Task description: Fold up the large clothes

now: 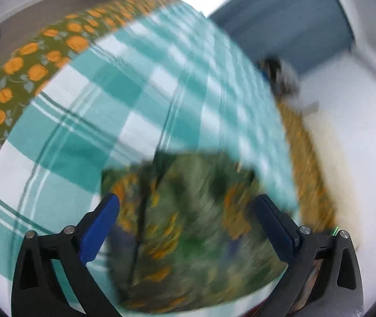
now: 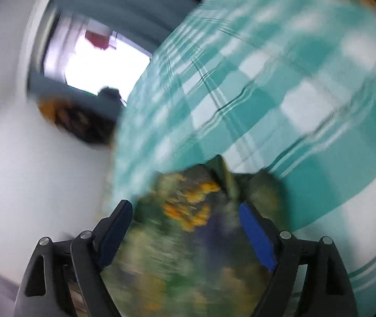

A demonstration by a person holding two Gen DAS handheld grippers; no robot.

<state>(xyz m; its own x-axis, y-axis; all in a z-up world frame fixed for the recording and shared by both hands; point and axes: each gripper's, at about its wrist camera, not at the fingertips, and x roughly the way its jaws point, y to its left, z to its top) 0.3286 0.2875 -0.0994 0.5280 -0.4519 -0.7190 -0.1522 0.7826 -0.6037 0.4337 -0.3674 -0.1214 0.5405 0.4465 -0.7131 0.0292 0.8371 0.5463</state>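
Between your left tongs (image 1: 186, 210) a blurred corner of the green cloth with orange fruit print (image 1: 188, 243) lay loose, and the blue pads (image 1: 99, 231) stood wide apart on either side of it, not pressing on it. Your right tongs (image 2: 186, 218) were spread wide as well, with the same printed cloth (image 2: 185, 251) lying between their fingers, free of the pads (image 2: 257, 236). Neither pair had hold of anything. That cloth rested on top of a teal and white checked sheet (image 1: 124, 100), which filled most of both views (image 2: 280, 89) and covered the surface you worked on. Along the far left edge of the checked sheet, in the left view, a band of the orange-printed fabric (image 1: 29, 63) ran in a curve, sharp enough there to show oranges and leaves. On the right of that view a strip of yellowish fabric (image 1: 306, 153) followed the sheet's other edge, too smeared to read. Beyond the sheet stood a blue-grey wall (image 1: 293, 26) and pale floor or wall areas. In the right view a bright window (image 2: 103, 60) showed at the upper left, with a dark, blurred object (image 2: 82, 124) below it that you could not make out.
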